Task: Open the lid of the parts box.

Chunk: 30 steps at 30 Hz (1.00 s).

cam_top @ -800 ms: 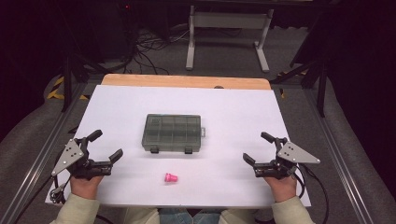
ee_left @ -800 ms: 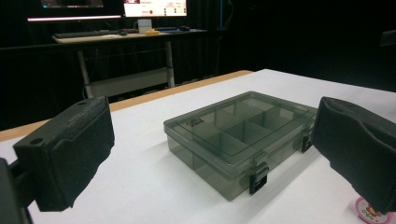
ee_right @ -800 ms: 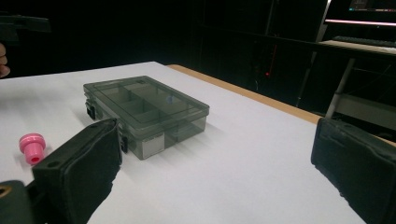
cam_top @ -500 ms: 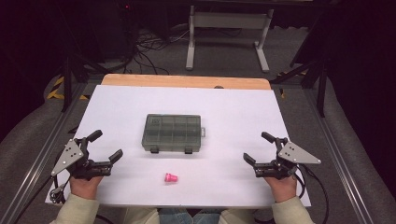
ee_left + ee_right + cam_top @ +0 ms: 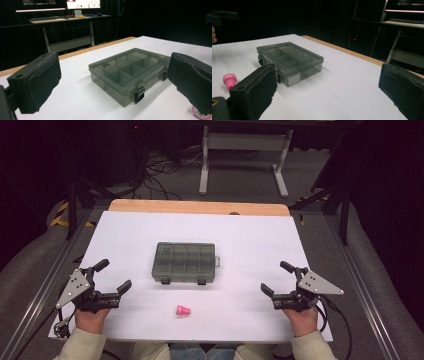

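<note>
Nothing has moved since a moment ago: both hands rest at the near table edge. Left gripper [image 5: 110, 276] is spread wide, empty; right gripper [image 5: 274, 279] is the same. The box [image 5: 185, 262] sits mid-table, lid shut, both latches down. The pink peg [image 5: 183, 310] lies just in front of it, apart from both. No reach begun, so work looks unstarted.

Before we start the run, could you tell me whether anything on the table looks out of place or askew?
Only the small pink piece stands out: it lies on its side, loose on the white table, apart from the closed, latched compartment box. Nothing looks spilled or damaged.
</note>
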### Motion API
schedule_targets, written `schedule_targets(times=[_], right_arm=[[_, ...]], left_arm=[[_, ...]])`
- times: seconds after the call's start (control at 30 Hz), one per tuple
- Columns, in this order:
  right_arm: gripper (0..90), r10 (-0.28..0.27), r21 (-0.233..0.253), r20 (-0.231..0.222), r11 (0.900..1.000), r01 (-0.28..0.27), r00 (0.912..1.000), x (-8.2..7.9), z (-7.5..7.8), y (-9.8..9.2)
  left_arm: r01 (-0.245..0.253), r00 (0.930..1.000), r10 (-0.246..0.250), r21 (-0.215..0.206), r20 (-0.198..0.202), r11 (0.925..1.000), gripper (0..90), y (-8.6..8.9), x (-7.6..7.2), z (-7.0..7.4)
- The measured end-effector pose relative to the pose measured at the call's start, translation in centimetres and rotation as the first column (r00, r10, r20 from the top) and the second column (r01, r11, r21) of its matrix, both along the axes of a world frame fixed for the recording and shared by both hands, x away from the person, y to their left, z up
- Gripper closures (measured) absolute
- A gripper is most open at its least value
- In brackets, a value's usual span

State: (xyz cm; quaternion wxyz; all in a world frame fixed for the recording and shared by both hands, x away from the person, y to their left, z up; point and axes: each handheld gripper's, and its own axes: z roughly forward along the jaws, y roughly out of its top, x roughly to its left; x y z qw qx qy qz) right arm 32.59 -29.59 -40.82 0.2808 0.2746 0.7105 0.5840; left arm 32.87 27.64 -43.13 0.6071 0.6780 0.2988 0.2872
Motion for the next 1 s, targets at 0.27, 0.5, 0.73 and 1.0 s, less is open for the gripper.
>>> schedule_targets(times=[0.27, 0.5, 0.73, 1.0], right_arm=[[2.6, 0.048, -0.022, -0.021, 0.999, -0.049, 0.9986, 0.6, 0.5, 1.2], [2.7, 0.068, -0.018, -0.031, 0.997, -0.069, 0.9972, 1.5, 1.1, 2.6], [2.7, 0.108, -0.039, -0.03, 0.993, -0.109, 0.9937, 2.4, 1.7, 4.3], [2.7, 0.133, -0.041, -0.037, 0.99, -0.135, 0.9904, 3.9, 1.9, 6.0]], left_arm=[[0.022, 0.999, -0.023, -0.007, -0.04, 0.9997, 0.4, -0.2, 0.7, 0.4], [0.059, 0.995, -0.059, -0.007, -0.08, 0.9982, 0.4, -0.9, 2.1, 0.9], [0.093, 0.9901, -0.093, -0.005, -0.105, 0.9956, 0.6, -1.5, 3.5, 1.1], [0.126, 0.9857, -0.125, -0.001, -0.113, 0.9921, 0.7, -2.5, 4.6, 1.2]])
